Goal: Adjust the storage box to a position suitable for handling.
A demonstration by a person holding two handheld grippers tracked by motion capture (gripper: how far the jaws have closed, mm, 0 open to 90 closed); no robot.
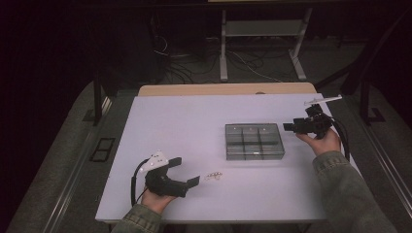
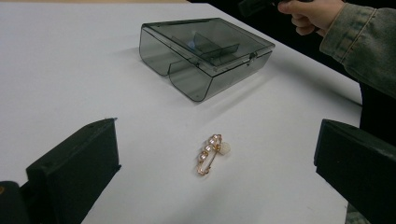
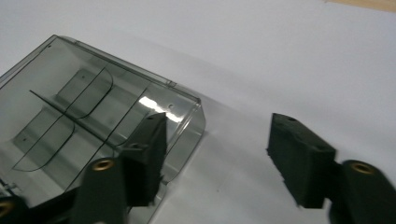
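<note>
Presently the left tongs (image 2: pixel 215 172) rest low on the white counter (image 1: pixel 184 126), jaws wide apart, nothing between the pads. A small gold brooch (image 2: pixel 211 153) with clear stones and a white bead lies flat on the counter just ahead of them, between the two jaws' lines, untouched. Beyond it sits a smoky transparent box (image 2: pixel 205 53), lid shut, dividers visible inside. The right tongs (image 3: pixel 219 158) hover at the box's (image 3: pixel 84 112) corner, jaws partly apart, gripping nothing; one jaw overlaps the lid edge, contact uncertain.
</note>
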